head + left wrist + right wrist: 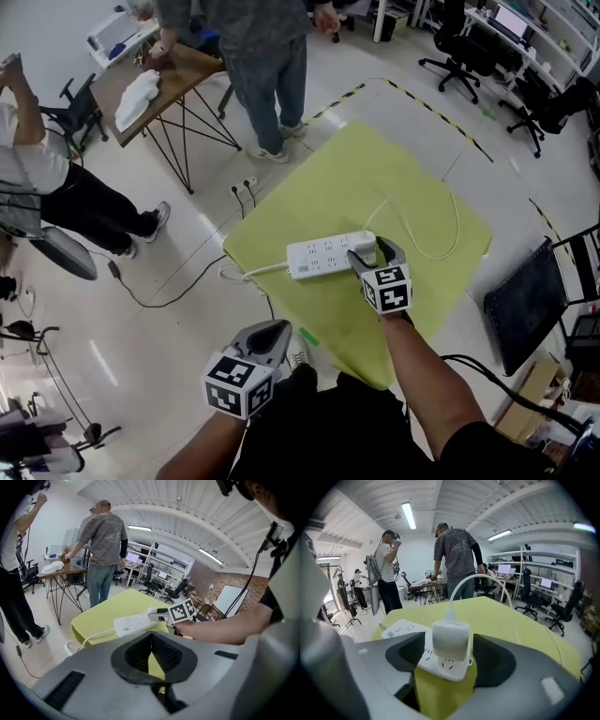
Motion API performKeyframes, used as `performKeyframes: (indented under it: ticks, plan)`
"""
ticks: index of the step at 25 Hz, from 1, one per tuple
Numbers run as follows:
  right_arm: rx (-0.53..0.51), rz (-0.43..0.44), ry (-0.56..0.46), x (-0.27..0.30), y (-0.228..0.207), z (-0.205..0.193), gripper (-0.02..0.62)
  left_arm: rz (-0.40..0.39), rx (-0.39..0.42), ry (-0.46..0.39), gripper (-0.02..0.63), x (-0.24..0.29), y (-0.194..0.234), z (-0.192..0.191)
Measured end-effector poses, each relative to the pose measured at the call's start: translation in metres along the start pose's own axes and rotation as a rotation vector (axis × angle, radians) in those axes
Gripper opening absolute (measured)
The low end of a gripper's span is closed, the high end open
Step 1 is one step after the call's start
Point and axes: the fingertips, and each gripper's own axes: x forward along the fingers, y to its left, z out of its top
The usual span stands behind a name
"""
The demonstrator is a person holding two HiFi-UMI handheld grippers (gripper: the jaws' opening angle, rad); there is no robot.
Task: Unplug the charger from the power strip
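Person (pixel 37 178) at 9 o'clock in head view cut off by the frame edge; second person (pixel 267 66) at 12 o'clock cropped above the shoulders. Left gripper (pixel 272 330) at 7 o'clock, off the yellow-green table (pixel 375 159), jaws together, nothing between them. One white power strip (pixel 323 256) lies mid-table, its cord (pixel 255 273) leaving the 9 o'clock end. One white charger (pixel 450 637) sits plugged in upright at the strip's 3 o'clock end, mostly hidden in head view behind the right gripper (pixel 373 251). That gripper's jaws stand wide either side of the charger, not pressing it. One thin white cable (pixel 457 225) loops from the charger toward 3 o'clock. Two marker cubes (pixel 239 382), one per gripper. Print on the strip too small to read.
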Motion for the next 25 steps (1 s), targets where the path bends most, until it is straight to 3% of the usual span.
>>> performKeyframes:
  ticks: [4, 7, 20, 25]
  plan:
    - [-0.025, -0.013, 0.021, 0.008, 0.001, 0.001, 0.310, -0.003, -0.004, 0.002, 0.008, -0.003, 0.011, 0.002]
    - [-0.037, -0.020, 0.023, 0.011, -0.002, 0.002, 0.268, -0.007, -0.002, -0.004, 0.008, -0.001, 0.014, 0.006]
    - [0.010, 0.002, 0.009, 0.003, -0.005, 0.016, 0.264, -0.021, -0.004, -0.013, 0.008, -0.002, 0.012, 0.009]
    - [0.021, 0.014, 0.003, -0.018, -0.011, 0.014, 0.264, -0.037, -0.039, -0.013, 0.008, 0.004, 0.008, 0.006]
